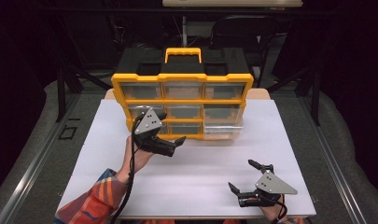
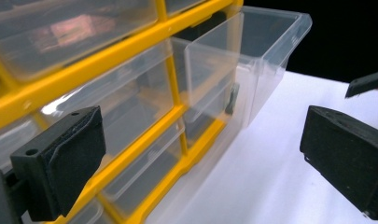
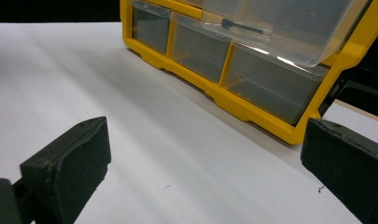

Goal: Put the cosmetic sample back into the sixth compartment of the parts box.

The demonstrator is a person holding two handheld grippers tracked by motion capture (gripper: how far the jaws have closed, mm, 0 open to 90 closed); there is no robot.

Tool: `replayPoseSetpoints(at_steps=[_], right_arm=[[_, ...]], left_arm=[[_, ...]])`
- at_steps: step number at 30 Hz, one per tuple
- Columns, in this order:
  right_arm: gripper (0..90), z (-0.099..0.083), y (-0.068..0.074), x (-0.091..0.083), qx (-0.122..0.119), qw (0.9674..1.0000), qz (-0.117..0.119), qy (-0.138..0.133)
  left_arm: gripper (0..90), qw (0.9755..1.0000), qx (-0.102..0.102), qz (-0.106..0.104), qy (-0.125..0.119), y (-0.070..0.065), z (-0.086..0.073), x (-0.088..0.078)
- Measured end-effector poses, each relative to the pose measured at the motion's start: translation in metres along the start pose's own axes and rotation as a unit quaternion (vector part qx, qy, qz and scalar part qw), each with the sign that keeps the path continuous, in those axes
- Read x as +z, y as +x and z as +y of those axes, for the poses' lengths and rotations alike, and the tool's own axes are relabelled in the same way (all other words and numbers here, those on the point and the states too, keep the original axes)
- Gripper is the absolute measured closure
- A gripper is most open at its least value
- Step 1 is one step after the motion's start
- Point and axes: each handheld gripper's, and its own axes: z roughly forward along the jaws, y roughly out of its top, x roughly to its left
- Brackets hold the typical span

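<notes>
The pulled-out drawer (image 1: 222, 125) is being flanked by two open grippers, the left gripper (image 1: 170, 144) being positioned nearer than the right gripper (image 1: 245, 177)

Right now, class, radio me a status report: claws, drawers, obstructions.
Both claws open, empty: left claw at the yellow organiser, right claw low. Pulled-out drawer holds a small dark part. No obstruction.

Dark lab: white table (image 1: 289, 154), black rig frames (image 1: 60, 88).
</notes>
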Motion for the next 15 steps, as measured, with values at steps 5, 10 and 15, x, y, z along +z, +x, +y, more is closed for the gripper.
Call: replayPoseSetpoints(at_steps=[5, 10, 15], right_arm=[[1.0, 0.0, 0.0, 0.0, 0.0, 1.0, 0.0, 0.0], [1.0, 0.0, 0.0, 0.0, 0.0, 1.0, 0.001, 0.0], [1.0, 0.0, 0.0, 0.0, 0.001, 1.0, -0.001, -0.001]], left_arm=[[0.1, 1.0, 0.001, 0.005, 0.001, 0.001, -0.005, -0.005], [0.0, 0.9998, -0.002, 0.018, 0.005, 0.002, -0.02, -0.02], [0.0, 0.9994, -0.011, 0.031, 0.013, 0.004, -0.04, -0.034]])
